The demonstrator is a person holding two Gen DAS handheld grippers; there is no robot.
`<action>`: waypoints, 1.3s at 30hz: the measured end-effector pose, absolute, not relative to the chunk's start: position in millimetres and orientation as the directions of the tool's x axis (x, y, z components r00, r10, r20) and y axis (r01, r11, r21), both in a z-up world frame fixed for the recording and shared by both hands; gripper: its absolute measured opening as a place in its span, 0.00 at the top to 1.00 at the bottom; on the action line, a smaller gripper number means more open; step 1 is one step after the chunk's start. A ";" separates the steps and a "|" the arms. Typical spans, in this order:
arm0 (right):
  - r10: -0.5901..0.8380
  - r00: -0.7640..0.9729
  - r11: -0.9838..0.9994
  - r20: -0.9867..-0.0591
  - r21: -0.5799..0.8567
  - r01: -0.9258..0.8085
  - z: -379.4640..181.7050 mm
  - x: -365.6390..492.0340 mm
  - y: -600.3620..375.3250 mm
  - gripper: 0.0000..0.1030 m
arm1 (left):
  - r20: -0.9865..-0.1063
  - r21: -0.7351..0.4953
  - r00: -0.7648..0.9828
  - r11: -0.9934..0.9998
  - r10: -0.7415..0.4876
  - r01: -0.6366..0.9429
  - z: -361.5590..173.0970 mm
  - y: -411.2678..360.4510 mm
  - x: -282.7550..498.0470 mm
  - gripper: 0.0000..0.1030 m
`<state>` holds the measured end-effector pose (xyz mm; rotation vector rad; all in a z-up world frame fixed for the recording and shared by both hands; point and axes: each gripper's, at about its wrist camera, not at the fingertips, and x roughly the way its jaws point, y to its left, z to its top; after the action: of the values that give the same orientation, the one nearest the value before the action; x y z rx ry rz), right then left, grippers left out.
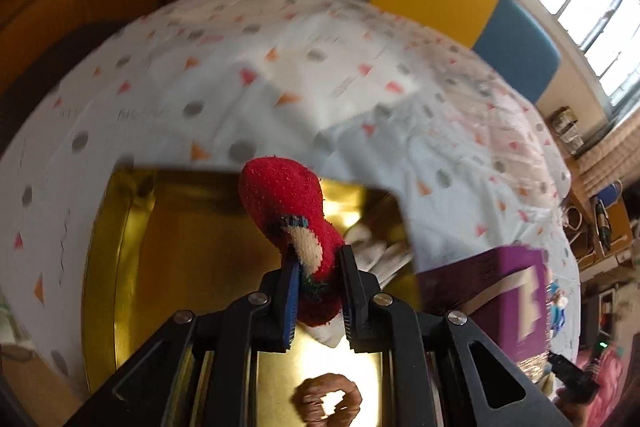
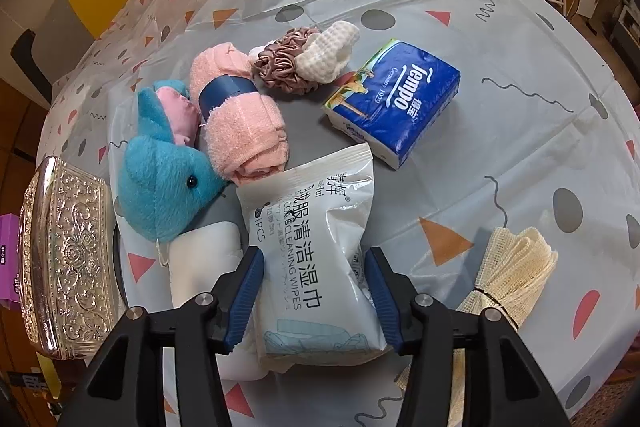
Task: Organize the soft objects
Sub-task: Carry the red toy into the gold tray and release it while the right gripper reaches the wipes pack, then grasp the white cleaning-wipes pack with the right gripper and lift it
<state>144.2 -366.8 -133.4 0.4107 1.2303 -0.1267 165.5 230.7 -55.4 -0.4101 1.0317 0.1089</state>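
Left gripper (image 1: 318,267) is clamped on a fuzzy red sock w/ a cream patch and teal trim (image 1: 294,215), held up over a shiny gold-lined open box (image 1: 120,227) on the white plastic tablecloth w/ grey dots and orange/pink triangles (image 1: 224,75). Sock sticks up past the fingertips; view is motion-blurred. Purple cardboard box (image 1: 516,291) sits just right of the gold one.

Right gripper (image 2: 316,287) hangs w/ fingers apart, one each side of a white pack of cleaning wipes (image 2: 316,247); can't tell if the pads touch it. Going L to R in that view: embossed silver metal box (image 2: 68,259) at the edge, blue plush dolphin (image 2: 168,183) beside it, pink rolled towel w/ a blue band (image 2: 240,119) touching the dolphin's nose area, brown satin scrunchie (image 2: 284,67) w/ a cream waffle-knit cloth (image 2: 332,51) against it, blue Tempo tissue pack (image 2: 396,103), then a folded cream mesh cloth (image 2: 512,275) near the right finger.
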 end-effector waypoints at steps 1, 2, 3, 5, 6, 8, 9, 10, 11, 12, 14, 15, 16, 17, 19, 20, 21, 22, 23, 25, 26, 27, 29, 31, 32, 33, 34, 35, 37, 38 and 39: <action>0.117 0.338 0.924 -0.934 0.227 0.307 -133.1 144.5 -365.1 0.49 | -0.861 -0.274 0.500 0.917 -0.099 -0.291 -66.4 233.8 164.0 0.82; 0.110 0.339 0.929 -0.934 0.218 0.300 -132.8 145.0 -362.8 0.49 | -0.870 -0.272 0.484 0.913 -0.098 -0.304 -77.8 237.7 163.3 0.82; 0.107 0.340 0.931 -0.934 0.214 0.296 -132.9 145.4 -361.2 0.48 | -0.874 -0.279 0.474 0.907 -0.105 -0.315 -86.0 239.6 164.1 0.82; 0.105 0.340 0.932 -0.934 0.212 0.295 -133.8 146.1 -360.3 0.48 | -0.876 -0.298 0.467 0.899 -0.124 -0.320 -96.4 239.2 169.8 0.82; 0.107 0.342 0.931 -0.934 0.215 0.296 -133.9 146.2 -360.6 0.48 | -0.873 -0.312 0.467 0.898 -0.142 -0.310 -98.7 237.2 174.4 0.82; 0.108 0.343 0.930 -0.933 0.217 0.296 -134.7 146.7 -360.7 0.48 | -0.865 -0.328 0.477 0.896 -0.157 -0.299 -98.8 232.6 183.4 0.82; 0.111 0.344 0.930 -0.932 0.219 0.296 -135.0 146.8 -361.4 0.48 | -0.859 -0.338 0.484 0.894 -0.166 -0.293 -98.5 230.8 186.9 0.79; 0.113 0.345 0.928 -0.932 0.223 0.298 -135.6 147.0 -362.3 0.48 | -0.852 -0.356 0.489 0.890 -0.185 -0.285 -98.1 229.2 190.4 0.75; 0.116 0.345 0.926 -0.932 0.227 0.303 -136.4 147.0 -363.0 0.48 | -0.846 -0.368 0.497 0.885 -0.193 -0.284 -97.3 228.4 191.8 0.72; 0.121 0.344 0.923 -0.931 0.233 0.306 -136.9 146.7 -364.5 0.48 | -0.841 -0.376 0.505 0.881 -0.194 -0.288 -95.9 228.4 192.1 0.59; 0.131 0.344 0.918 -0.930 0.244 0.312 -137.3 145.9 -367.1 0.47 | -0.828 -0.371 0.536 0.880 -0.168 -0.297 -89.8 229.2 185.2 0.42; 0.136 0.343 0.916 -0.929 0.249 0.314 -137.6 145.7 -368.2 0.46 | -0.824 -0.354 0.548 0.887 -0.145 -0.297 -86.6 229.0 180.1 0.40; 0.138 0.342 0.915 -0.929 0.252 0.315 -137.8 145.7 -369.0 0.46 | -0.820 -0.337 0.558 0.896 -0.128 -0.290 -83.5 228.4 174.3 0.40; 0.141 0.341 0.914 -0.930 0.254 0.316 -138.1 145.9 -369.7 0.46 | -0.815 -0.327 0.568 0.901 -0.117 -0.284 -80.9 228.0 167.4 0.40; 0.143 0.340 0.914 -0.929 0.256 0.315 -138.1 145.8 -370.4 0.46 | -0.804 -0.310 0.586 0.911 -0.099 -0.271 -77.2 225.6 150.6 0.40; 0.143 0.340 0.914 -0.929 0.256 0.315 -137.8 145.6 -370.8 0.46 | -0.801 -0.297 0.591 0.920 -0.093 -0.256 -76.2 222.4 141.1 0.40; 0.144 0.341 0.914 -0.929 0.257 0.315 -137.9 145.5 -370.9 0.45 | -0.799 -0.284 0.595 0.928 -0.089 -0.243 -76.1 218.9 131.0 0.40; 0.144 0.340 0.914 -0.929 0.257 0.315 -138.1 145.5 -370.8 0.45 | -0.798 -0.279 0.596 0.931 -0.089 -0.234 -77.2 216.5 122.9 0.40; 0.144 0.340 0.914 -0.929 0.257 0.313 -138.2 145.5 -370.4 0.45 | -0.798 -0.281 0.595 0.933 -0.096 -0.225 -78.8 214.1 113.7 0.40; 0.138 0.338 0.922 -0.931 0.245 0.300 -137.8 145.5 -366.8 0.45 | -0.801 -0.283 0.588 0.937 -0.113 -0.206 -82.7 208.2 98.1 0.40; 0.134 0.336 0.927 -0.932 0.238 0.291 -137.7 145.7 -364.6 0.45 | -0.805 -0.286 0.581 0.937 -0.121 -0.202 -85.1 205.5 90.8 0.40; 0.136 0.334 0.930 -0.933 0.237 0.282 -137.8 145.9 -362.1 0.45 | -0.808 -0.295 0.574 0.934 -0.132 -0.202 -86.9 203.7 83.3 0.40; 0.146 0.329 0.934 -0.933 0.239 0.265 -139.0 146.5 -358.0 0.42 | -0.810 -0.307 0.566 0.932 -0.150 -0.191 -89.0 197.4 73.8 0.40; 0.130 0.325 0.942 -0.937 0.219 0.255 -139.4 147.2 -353.9 0.41 | -0.809 -0.305 0.567 0.934 -0.152 -0.186 -88.2 191.8 66.7 0.40; 0.123 0.324 0.945 -0.938 0.211 0.251 -139.4 147.3 -352.4 0.41 | -0.809 -0.302 0.567 0.937 -0.155 -0.176 -87.4 188.1 63.5 0.40; 0.120 0.325 0.945 -0.938 0.208 0.251 -139.5 146.9 -351.6 0.41 | -0.806 -0.295 0.572 0.941 -0.152 -0.167 -85.7 184.2 60.9 0.40; 0.122 0.325 0.945 -0.938 0.210 0.252 -139.8 146.7 -351.5 0.40 | -0.803 -0.282 0.578 0.946 -0.143 -0.158 -83.2 180.4 58.5 0.40; 0.122 0.327 0.944 -0.937 0.211 0.254 -139.6 146.1 -352.0 0.40 | -0.801 -0.273 0.582 0.950 -0.138 -0.150 -81.8 177.2 55.8 0.40; 0.115 0.326 0.942 -0.938 0.207 0.263 -139.3 145.4 -352.9 0.40 | -0.792 -0.261 0.595 0.956 -0.133 -0.134 -78.4 172.3 53.0 0.40; 0.110 0.324 0.941 -0.940 0.203 0.269 -139.2 145.3 -352.5 0.40 | -0.791 -0.253 0.599 0.959 -0.128 -0.130 -76.9 170.2 51.2 0.40; 0.111 0.323 0.939 -0.940 0.205 0.276 -139.0 144.4 -352.8 0.40 | -0.790 -0.244 0.601 0.962 -0.123 -0.125 -75.8 169.0 49.6 0.40</action>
<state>144.4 -352.8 -139.0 0.3581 1.2446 -0.1113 49.6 169.0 -75.8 -0.2886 0.9297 0.0016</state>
